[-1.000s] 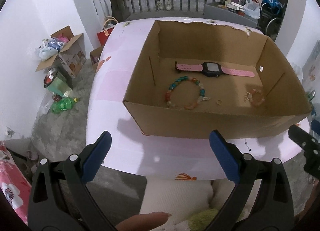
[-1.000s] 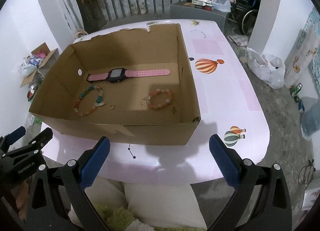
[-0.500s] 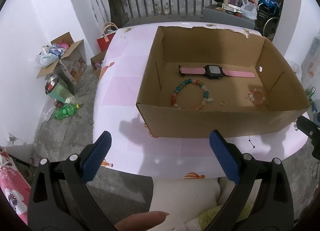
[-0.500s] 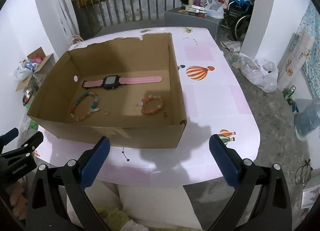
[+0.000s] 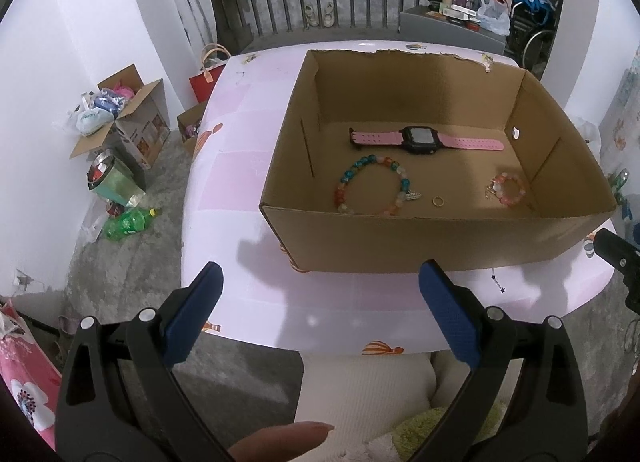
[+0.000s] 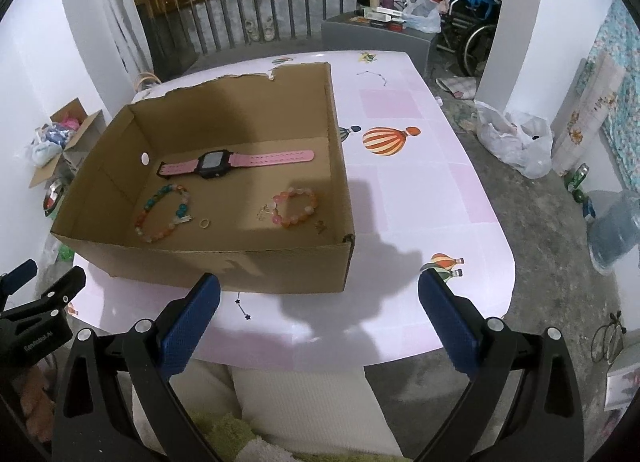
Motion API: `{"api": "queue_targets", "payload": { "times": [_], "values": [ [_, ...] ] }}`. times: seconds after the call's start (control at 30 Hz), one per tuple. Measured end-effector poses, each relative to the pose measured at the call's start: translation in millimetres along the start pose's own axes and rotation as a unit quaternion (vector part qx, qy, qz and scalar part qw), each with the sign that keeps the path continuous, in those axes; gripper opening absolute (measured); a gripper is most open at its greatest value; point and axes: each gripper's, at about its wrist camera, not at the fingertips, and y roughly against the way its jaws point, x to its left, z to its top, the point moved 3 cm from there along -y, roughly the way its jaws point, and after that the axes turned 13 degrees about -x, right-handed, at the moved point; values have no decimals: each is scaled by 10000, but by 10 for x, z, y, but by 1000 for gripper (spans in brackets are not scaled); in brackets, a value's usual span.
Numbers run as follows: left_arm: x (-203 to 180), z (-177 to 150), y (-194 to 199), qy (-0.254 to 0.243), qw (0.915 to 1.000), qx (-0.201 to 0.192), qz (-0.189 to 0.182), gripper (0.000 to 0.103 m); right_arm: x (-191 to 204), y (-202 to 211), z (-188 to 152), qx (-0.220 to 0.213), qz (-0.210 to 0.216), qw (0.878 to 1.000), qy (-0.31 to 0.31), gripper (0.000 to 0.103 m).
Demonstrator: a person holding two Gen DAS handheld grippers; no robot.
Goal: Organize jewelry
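An open cardboard box (image 5: 420,238) (image 6: 224,262) stands on a pink table (image 5: 240,189) (image 6: 420,189). Inside lie a pink-strapped watch (image 5: 420,138) (image 6: 214,163), a multicoloured bead bracelet (image 5: 372,189) (image 6: 162,213), a small gold ring (image 5: 438,201) (image 6: 204,223), a pink-orange bead bracelet (image 5: 508,189) (image 6: 296,207) and a tiny dark charm (image 6: 320,226). My left gripper (image 5: 320,318) is open, held back over the table's near edge. My right gripper (image 6: 318,320) is open too, also short of the box. Nothing sits between either pair of fingers.
A person's white-clad lap (image 5: 360,390) and a fingertip (image 5: 288,438) lie below the table edge. Boxes, bags and a green bottle (image 5: 128,221) clutter the floor at left; a plastic bag (image 6: 516,137) and water jug (image 6: 612,234) at right. A railing (image 6: 280,1) runs behind.
Both grippers have pulled back and up from the box, which now looks smaller and farther. The jewelry inside has not moved. Both stay open.
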Motion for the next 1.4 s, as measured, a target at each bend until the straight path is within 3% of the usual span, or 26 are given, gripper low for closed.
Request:
{"api": "queue_targets", "payload": {
  "times": [0.87,1.17,1.4],
  "values": [
    [78,-35,-54,113,9996,165,198,95,-59,-35,4,62,-58,9999,64,96],
    [42,26,-27,-164,9993,149,297,95,-82,-74,14,316,33,9995,-65,97],
    [43,46,-28,-153,9995,144,254,95,-67,-25,17,196,-46,9998,-17,97]
  ]
}}
